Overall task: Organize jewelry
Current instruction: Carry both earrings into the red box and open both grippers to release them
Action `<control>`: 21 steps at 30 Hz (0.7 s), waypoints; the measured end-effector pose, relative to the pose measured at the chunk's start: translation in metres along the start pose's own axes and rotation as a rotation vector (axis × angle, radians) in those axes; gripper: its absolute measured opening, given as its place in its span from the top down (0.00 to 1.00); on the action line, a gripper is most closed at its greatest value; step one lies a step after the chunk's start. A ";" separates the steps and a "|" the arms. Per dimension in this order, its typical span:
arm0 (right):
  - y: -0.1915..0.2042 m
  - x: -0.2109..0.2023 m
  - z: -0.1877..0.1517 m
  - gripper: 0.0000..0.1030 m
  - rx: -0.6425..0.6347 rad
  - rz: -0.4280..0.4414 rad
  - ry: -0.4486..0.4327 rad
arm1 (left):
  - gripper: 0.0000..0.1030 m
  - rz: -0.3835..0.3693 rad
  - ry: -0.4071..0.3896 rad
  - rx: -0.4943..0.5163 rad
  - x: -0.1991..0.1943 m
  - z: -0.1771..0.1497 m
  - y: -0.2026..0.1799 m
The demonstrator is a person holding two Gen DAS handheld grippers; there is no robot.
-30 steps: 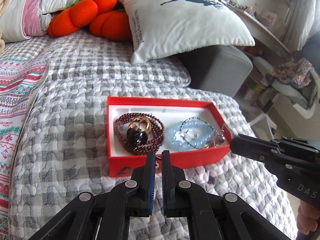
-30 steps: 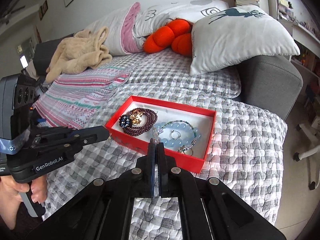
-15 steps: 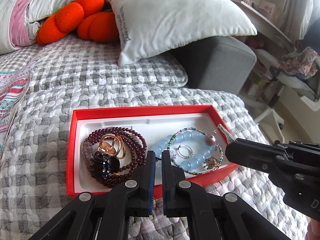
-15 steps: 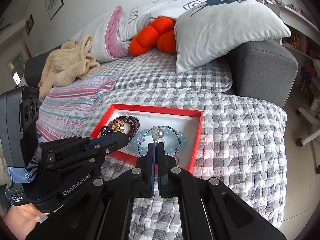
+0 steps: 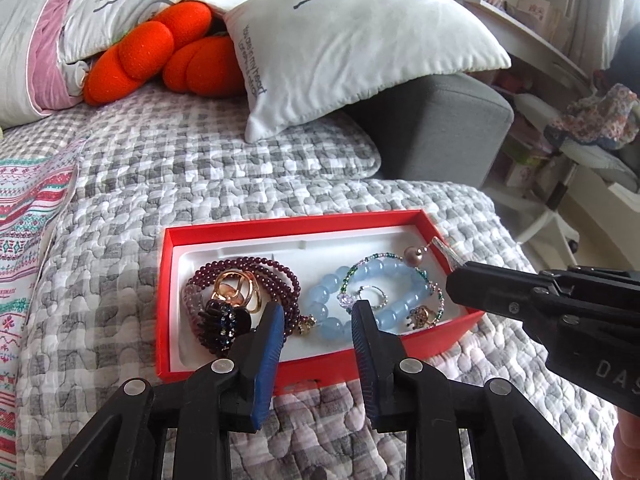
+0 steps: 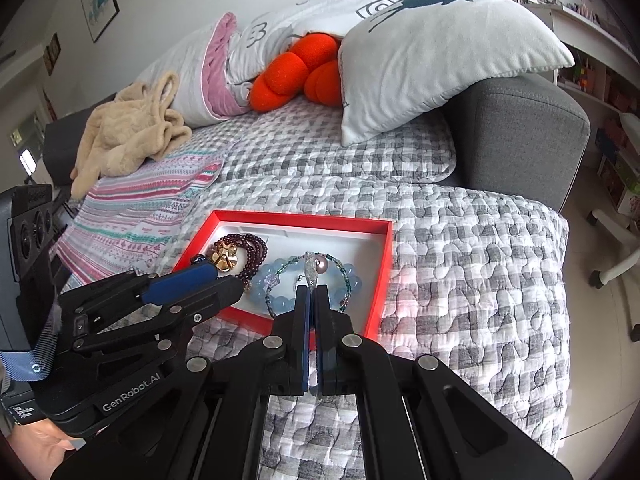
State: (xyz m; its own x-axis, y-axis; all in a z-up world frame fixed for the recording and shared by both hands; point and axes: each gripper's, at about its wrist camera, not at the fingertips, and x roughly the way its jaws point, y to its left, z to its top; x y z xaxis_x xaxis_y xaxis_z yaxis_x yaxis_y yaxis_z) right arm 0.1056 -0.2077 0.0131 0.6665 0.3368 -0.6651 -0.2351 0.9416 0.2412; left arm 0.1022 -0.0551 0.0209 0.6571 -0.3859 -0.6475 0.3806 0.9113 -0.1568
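1. Two grippers work over one red box lying on a grey checked quilt; the box has a white lining and holds all the jewelry in view.
2. The left gripper stands released, its blue-padded fingers spread apart above the near wall of the box; nothing sits between them; in the right wrist view it reaches in from the left, its tip over the near left corner.
3. The right gripper is clenched on a small clear crystal pendant; the pendant pokes out past the fingertips, over the right part of the box; from the left wrist view it shows at the box's right wall, next to a mauve pearl.
4. A dark red bead bracelet lies coiled in the left half of the box; a gold ring rests on it, and a dark blue jewelled piece sits at its near edge.
5. A pale blue bead bracelet fills the right half; a thin strand of green beads crosses it, a thin silver ring lies inside its loop, and a small gold charm rests on its near right side.
6. Behind the box, a white deer-print pillow leans on a grey sofa arm; an orange plush is tucked beside it; a striped blanket and a beige garment lie further left.
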 end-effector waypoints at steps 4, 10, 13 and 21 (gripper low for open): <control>0.004 0.005 0.004 0.98 -0.004 -0.009 0.006 | 0.62 0.023 0.003 0.004 -0.011 -0.003 0.003; 0.011 0.020 0.009 0.98 -0.011 -0.026 0.024 | 0.61 0.044 0.012 -0.006 -0.017 -0.008 0.014; 0.017 0.026 0.010 0.98 -0.022 -0.035 0.030 | 0.61 0.055 0.017 -0.016 -0.019 -0.009 0.021; 0.025 0.029 0.012 0.83 -0.019 -0.046 0.026 | 0.60 0.081 0.026 -0.023 -0.024 -0.012 0.031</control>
State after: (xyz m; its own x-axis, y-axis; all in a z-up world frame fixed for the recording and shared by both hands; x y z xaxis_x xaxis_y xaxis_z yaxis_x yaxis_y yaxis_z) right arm 0.1278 -0.1749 0.0086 0.6584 0.2928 -0.6934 -0.2181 0.9559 0.1965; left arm 0.0901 -0.0163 0.0224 0.6675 -0.3074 -0.6782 0.3117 0.9425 -0.1204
